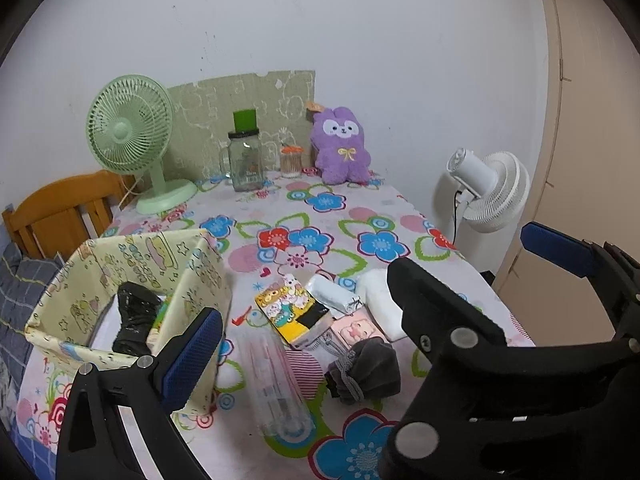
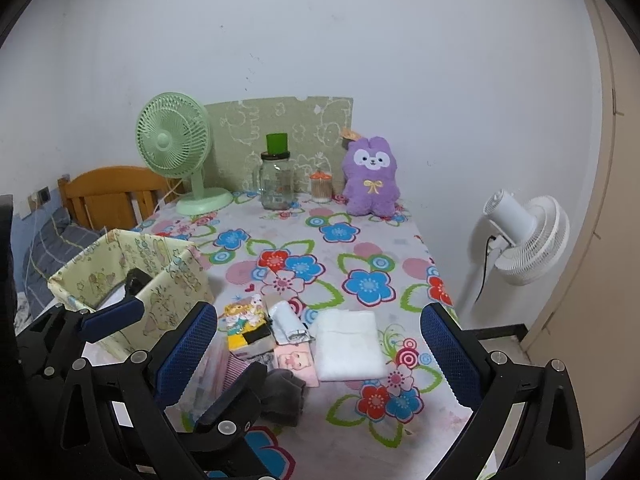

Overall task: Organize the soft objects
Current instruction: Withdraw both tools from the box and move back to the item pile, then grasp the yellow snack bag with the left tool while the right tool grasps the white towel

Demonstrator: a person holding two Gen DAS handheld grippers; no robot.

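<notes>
With both tongs, left (image 1: 304, 312) and right (image 2: 318, 354), wide and empty above the pile, a grab at the grey sock (image 1: 366, 372) risks snagging the clear tube (image 1: 276, 380) just left of it.

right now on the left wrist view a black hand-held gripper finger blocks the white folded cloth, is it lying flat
observer: Yes, the white folded cloth lies flat, all four edges showing in the right wrist view, nothing on top.
operator: where's the right hand-held gripper
observer: The right hand-held gripper is open, with its blue pads framing the cloth in that view.
operator: anything crowding it
observer: A light blue rolled pack lies at its left edge; I can't tell if they touch.
</notes>
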